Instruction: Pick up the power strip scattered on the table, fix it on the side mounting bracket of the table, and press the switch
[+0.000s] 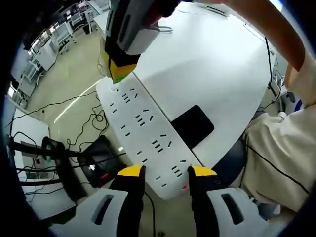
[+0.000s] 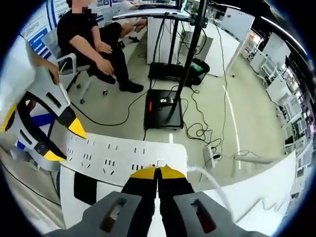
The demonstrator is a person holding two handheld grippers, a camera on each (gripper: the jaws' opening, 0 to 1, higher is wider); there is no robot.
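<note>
Two grippers hold one long white strip [image 1: 148,140] by its opposite ends, at the table [image 1: 217,64] edge.

In the left gripper view, the left gripper [image 1: 166,172] has its yellow-tipped jaws apart, one on each side of the strip's near end; whether they press the casing I cannot tell. A small red mark sits on the strip between the jaw tips. The strip runs away from the jaws, diagonally up and left, sockets facing the camera. At its far end the right gripper [image 1: 118,71] comes down from above, its yellow tip meeting the strip. A black pad [image 1: 193,126] lies on the table just beside the strip. A person's sleeve [image 1: 276,143] is at the right; cables [image 1: 94,118] trail across the floor below.

In the right gripper view, the right gripper [image 2: 157,173] has its jaws together, pinched at the strip's [image 2: 118,153] near edge, where a white cord [image 2: 212,182] leaves. The strip stretches left to the left gripper [image 2: 61,140], whose yellow tips straddle that end. A seated person [image 2: 94,44] in black is beyond, near a black stand [image 2: 170,98].
</note>
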